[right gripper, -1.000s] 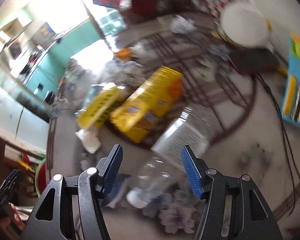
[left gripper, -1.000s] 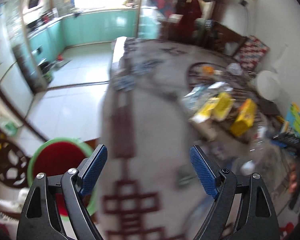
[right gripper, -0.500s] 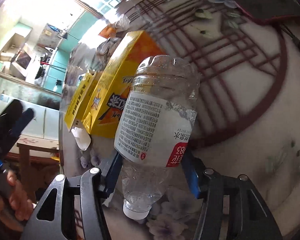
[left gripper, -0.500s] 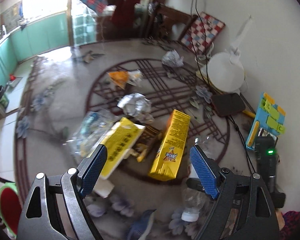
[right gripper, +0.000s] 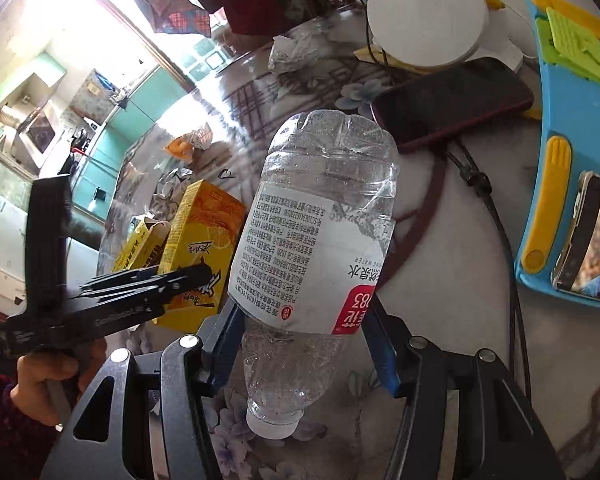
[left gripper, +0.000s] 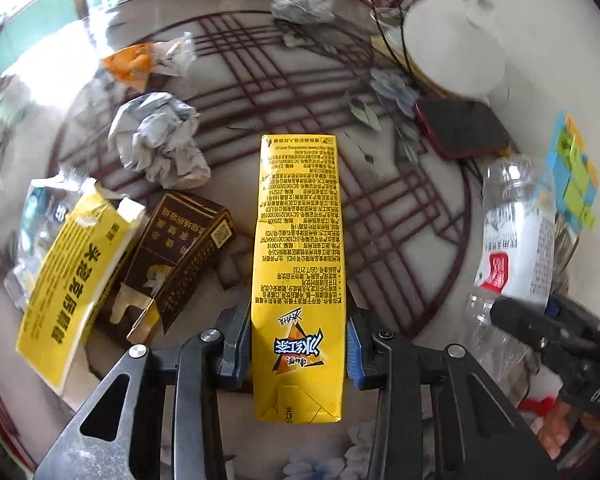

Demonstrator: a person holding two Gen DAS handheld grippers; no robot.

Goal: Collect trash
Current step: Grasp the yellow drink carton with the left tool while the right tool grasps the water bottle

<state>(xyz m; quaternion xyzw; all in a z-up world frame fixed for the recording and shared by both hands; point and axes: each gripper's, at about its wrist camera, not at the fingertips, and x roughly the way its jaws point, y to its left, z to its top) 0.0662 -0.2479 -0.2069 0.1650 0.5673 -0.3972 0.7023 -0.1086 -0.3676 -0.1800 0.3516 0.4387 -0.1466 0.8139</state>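
Both claws loaded — left claw [left gripper: 298, 344] pinching yellow carton [left gripper: 298, 276] low over desk [left gripper: 412, 216], right claw [right gripper: 300, 344] clamped on clear bottle [right gripper: 320, 236] — lift straight, keep squeeze gentle, avoid phone [right gripper: 452, 100].

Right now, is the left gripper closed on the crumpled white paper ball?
No, the left gripper clamps the tall yellow drink carton; the crumpled white paper ball lies untouched beyond.
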